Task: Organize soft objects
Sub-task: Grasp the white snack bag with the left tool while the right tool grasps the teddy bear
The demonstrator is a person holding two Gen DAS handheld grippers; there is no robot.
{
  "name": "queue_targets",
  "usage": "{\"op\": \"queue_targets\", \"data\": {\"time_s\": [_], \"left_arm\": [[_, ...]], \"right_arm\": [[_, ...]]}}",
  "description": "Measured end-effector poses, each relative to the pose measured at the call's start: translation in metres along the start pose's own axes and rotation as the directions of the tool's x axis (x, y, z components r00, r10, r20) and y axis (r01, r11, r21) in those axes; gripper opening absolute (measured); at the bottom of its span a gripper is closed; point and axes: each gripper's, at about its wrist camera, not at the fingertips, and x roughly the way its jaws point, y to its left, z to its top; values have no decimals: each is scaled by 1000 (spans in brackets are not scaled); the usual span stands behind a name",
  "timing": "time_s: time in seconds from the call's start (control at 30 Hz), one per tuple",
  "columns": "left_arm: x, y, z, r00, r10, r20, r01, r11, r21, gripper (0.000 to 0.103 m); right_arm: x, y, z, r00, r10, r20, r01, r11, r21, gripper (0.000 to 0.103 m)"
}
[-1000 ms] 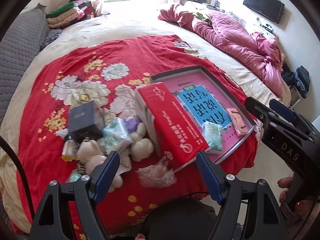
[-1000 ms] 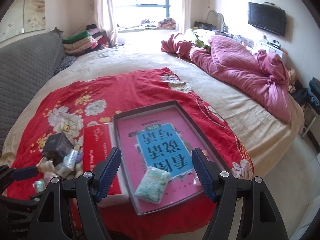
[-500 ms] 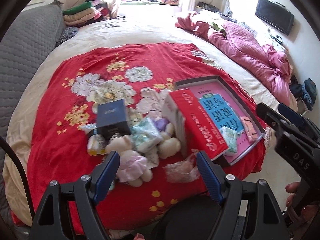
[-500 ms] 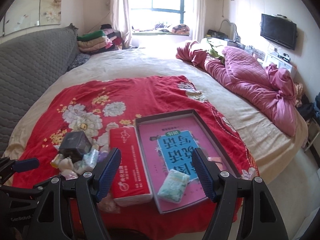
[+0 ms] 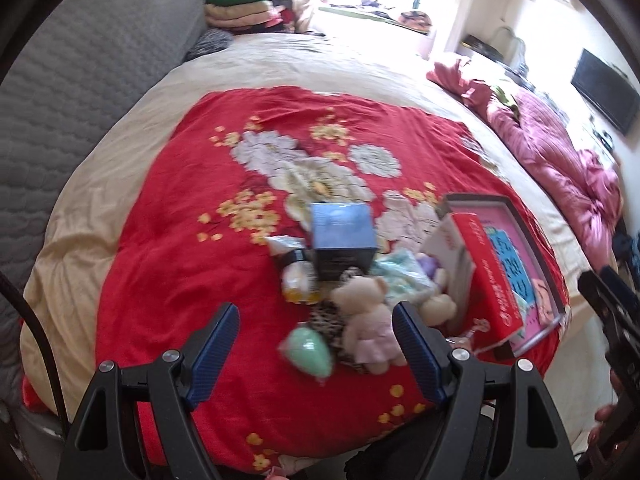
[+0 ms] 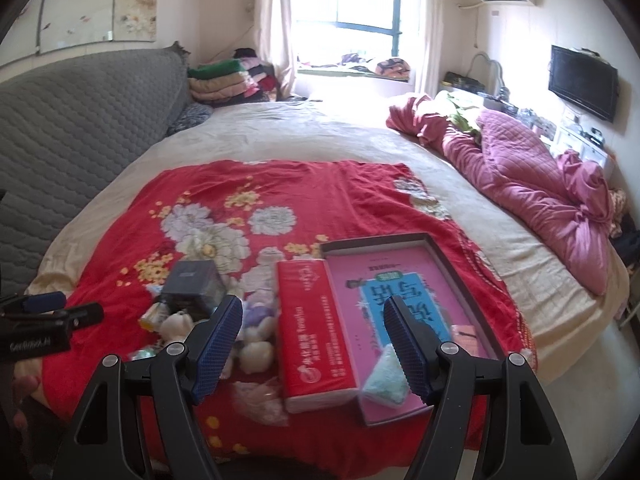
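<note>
On the red floral blanket [image 5: 168, 248] spread over the bed, a pile of small things was seen near the blanket's front edge: a plush bear in a pink dress [image 5: 366, 312], a mint-green egg-shaped sponge [image 5: 310, 350], a leopard-print piece [image 5: 330, 318], a teal soft packet [image 5: 400, 278], a lilac plush [image 6: 258, 312] and a dark blue box [image 5: 343, 236]. Just beside the pile, toward the blanket's right front corner, a red tissue pack [image 6: 314, 328] was leaned on the rim of a dark tray [image 6: 456, 272], in which a pink book and a pale green packet [image 6: 386, 380] were lying. The left gripper [image 5: 316, 352] was held above the pile with its jaws wide apart and nothing between them; the right gripper [image 6: 314, 344] was likewise spread and empty, poised over the tissue pack and the tray's near end. No soft item was judged to have been picked yet. The pile was tightly tangled, so a closing grip aimed at the bear could catch the sponge or the leopard piece as well and drag them off the front edge. The tilted tissue pack could be knocked flat onto the plush toys by a careless pass. Because the left view was blurred, a misjudged approach was also considered possible.
</note>
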Motion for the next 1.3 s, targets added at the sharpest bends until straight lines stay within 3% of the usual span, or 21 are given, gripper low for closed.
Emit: {"op": "queue_targets", "data": {"time_s": [0.43, 0.87, 1.3], "left_arm": [[30, 58, -10, 999, 18, -47, -23, 994, -105, 78], [101, 57, -4, 992, -25, -127, 9, 992, -128, 78], [156, 49, 9, 978, -58, -198, 33, 991, -127, 78]], "right_arm": [[26, 64, -22, 992, 104, -67, -110, 989, -98, 75], [84, 96, -49, 974, 125, -191, -151, 980, -131, 75], [127, 124, -68, 956, 133, -261, -179, 970, -161, 75]]}}
